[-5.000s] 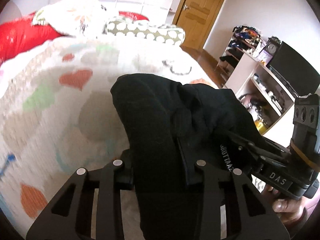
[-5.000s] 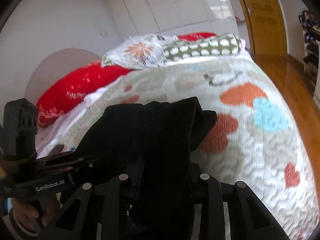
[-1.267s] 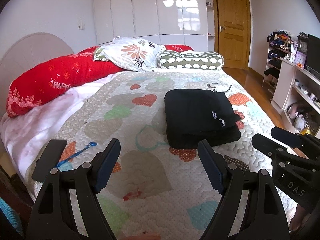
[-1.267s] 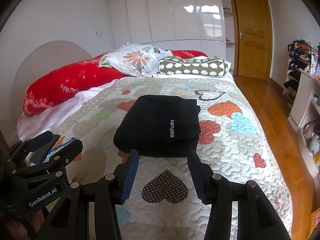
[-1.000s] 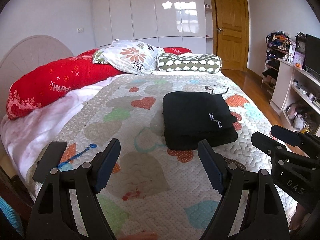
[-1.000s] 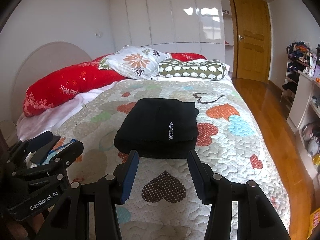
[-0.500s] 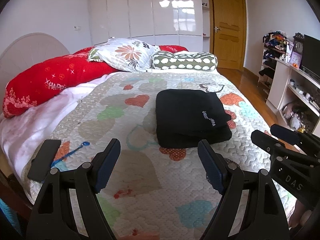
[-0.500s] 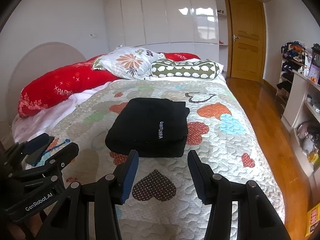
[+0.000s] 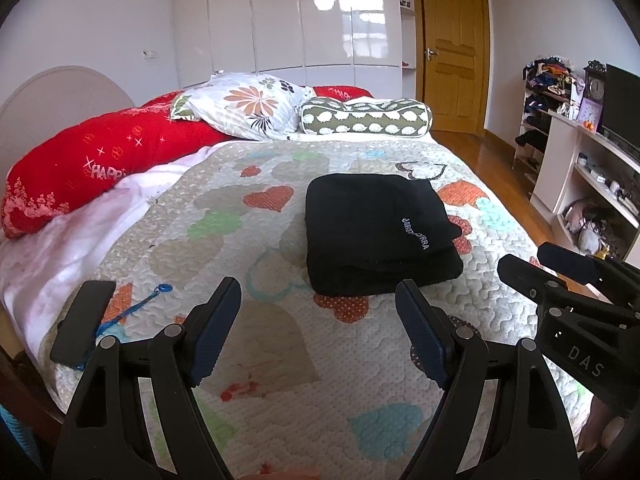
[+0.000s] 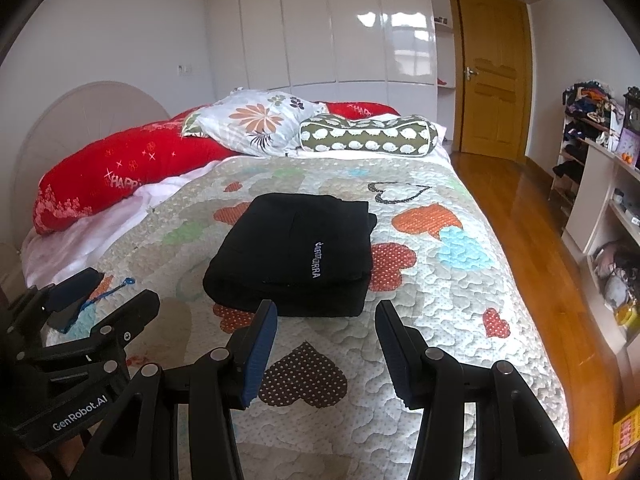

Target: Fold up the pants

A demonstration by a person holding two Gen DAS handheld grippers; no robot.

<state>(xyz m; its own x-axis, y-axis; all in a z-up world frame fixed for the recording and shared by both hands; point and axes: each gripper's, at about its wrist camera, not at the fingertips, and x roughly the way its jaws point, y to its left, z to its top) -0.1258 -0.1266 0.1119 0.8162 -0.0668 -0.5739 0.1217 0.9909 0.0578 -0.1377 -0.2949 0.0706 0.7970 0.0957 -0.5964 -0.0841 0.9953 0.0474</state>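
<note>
Pants (image 9: 376, 236) now lie folded on quilt (image 9: 280, 360), released. Your left gripper (image 9: 318, 332) and right gripper (image 10: 326, 340) withdrawn, jaws apart, empty. Fold judged complete.

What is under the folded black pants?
The pants lie on the heart-print quilt, over a red heart whose edges show beside their near edge. The quilt beneath the stack is covered; nothing else shows there.
</note>
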